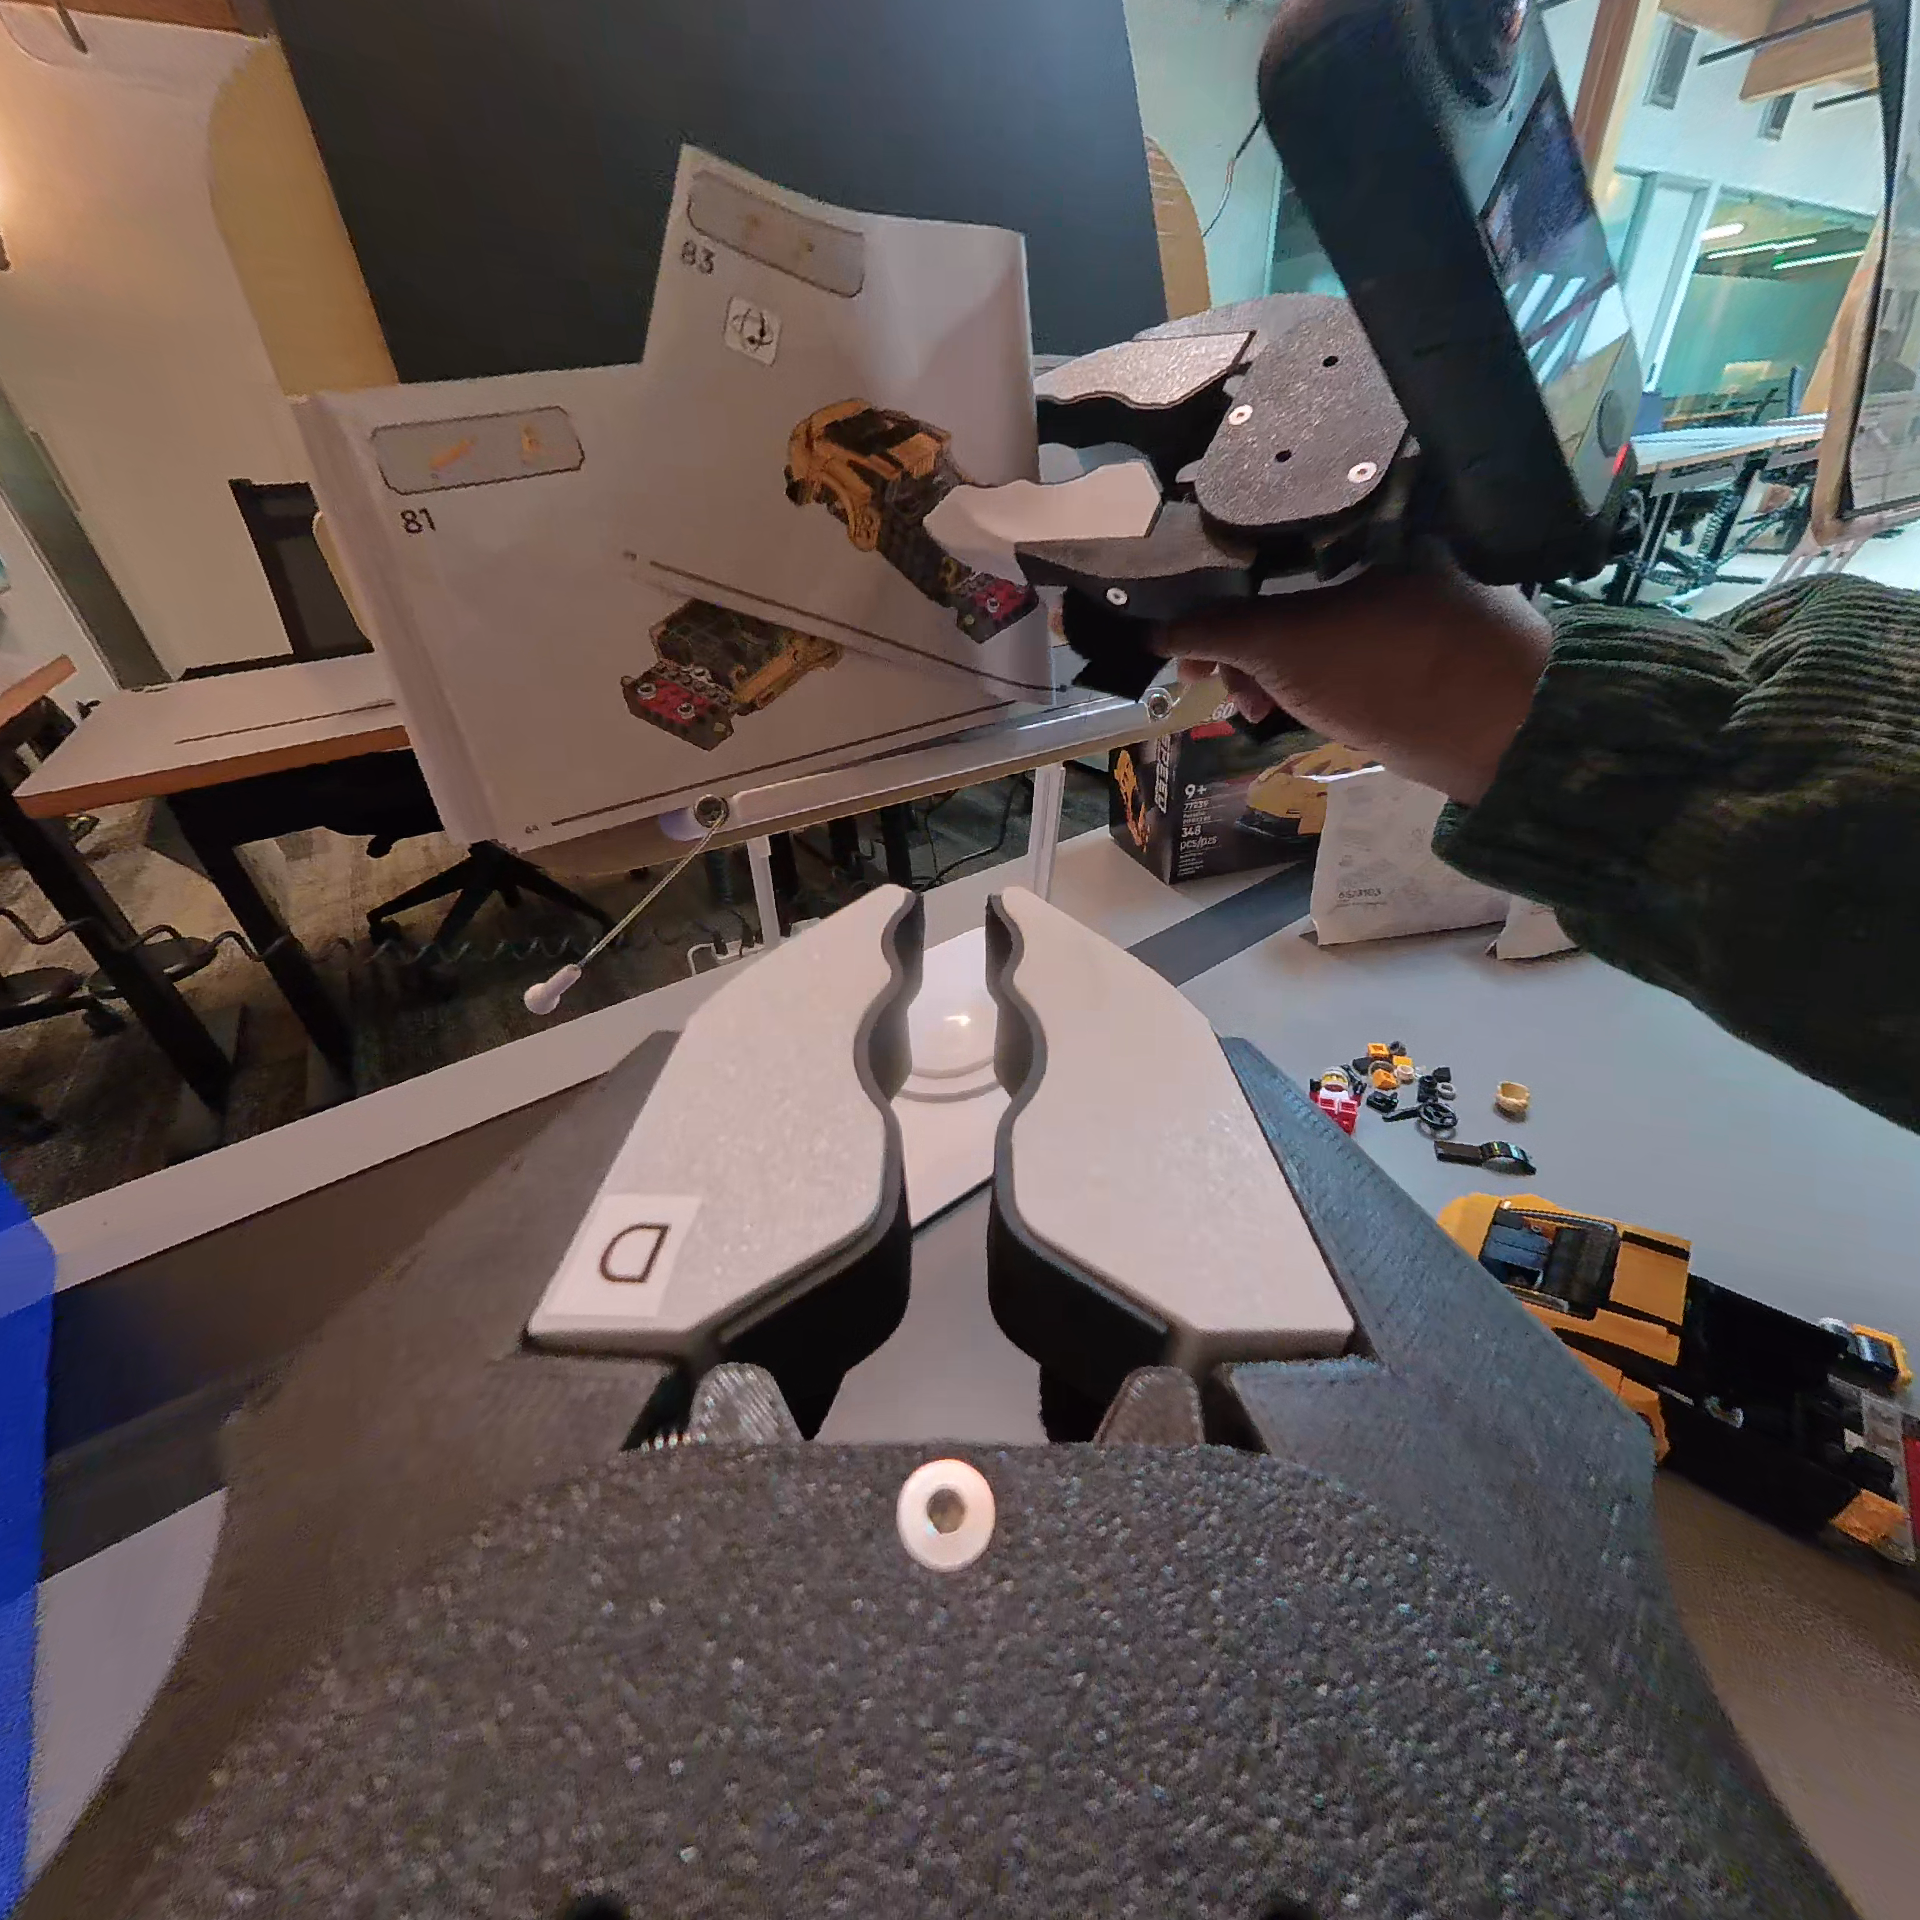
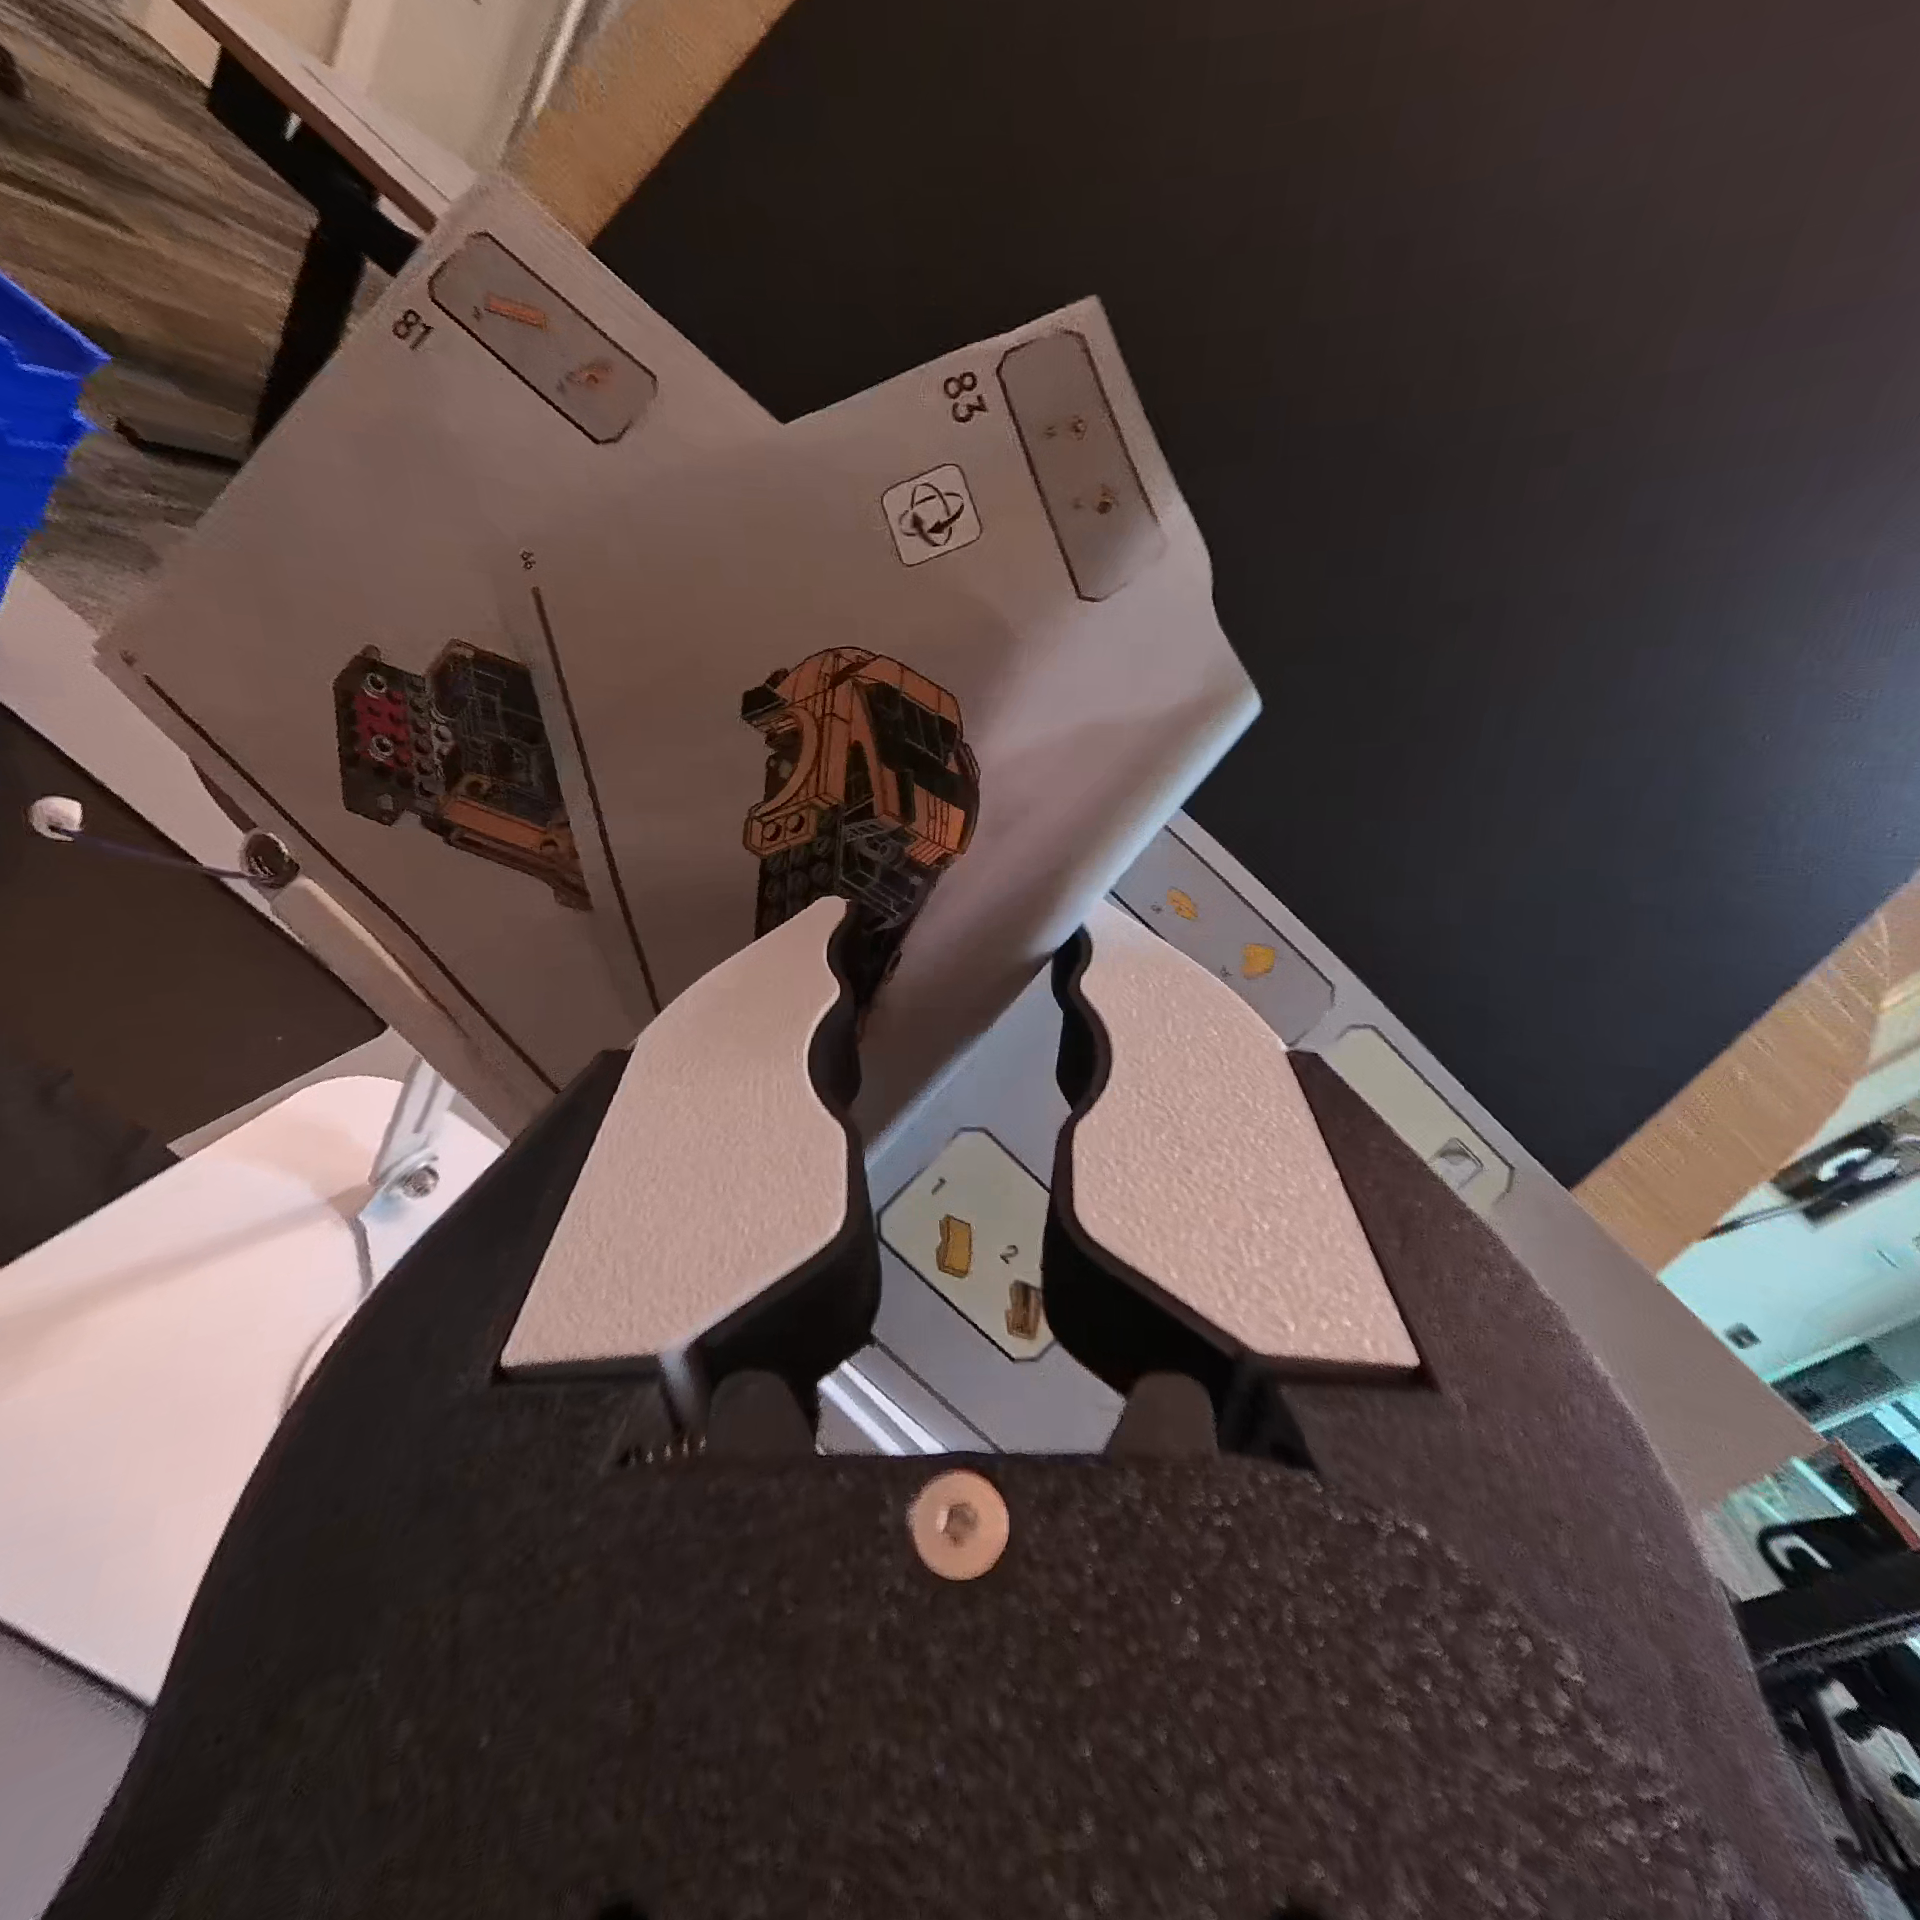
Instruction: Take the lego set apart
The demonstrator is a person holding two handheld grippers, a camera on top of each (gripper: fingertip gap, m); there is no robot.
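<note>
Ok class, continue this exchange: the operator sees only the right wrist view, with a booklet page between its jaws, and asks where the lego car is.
Observer: The yellow car lies on the grey table, to the right of the left gripper.
Operator: Any parts off it?
Observer: A small pile of loose pieces lies beyond the car.
Operator: Is the left gripper holding anything?
Observer: No, its jaws are open and empty.
</note>
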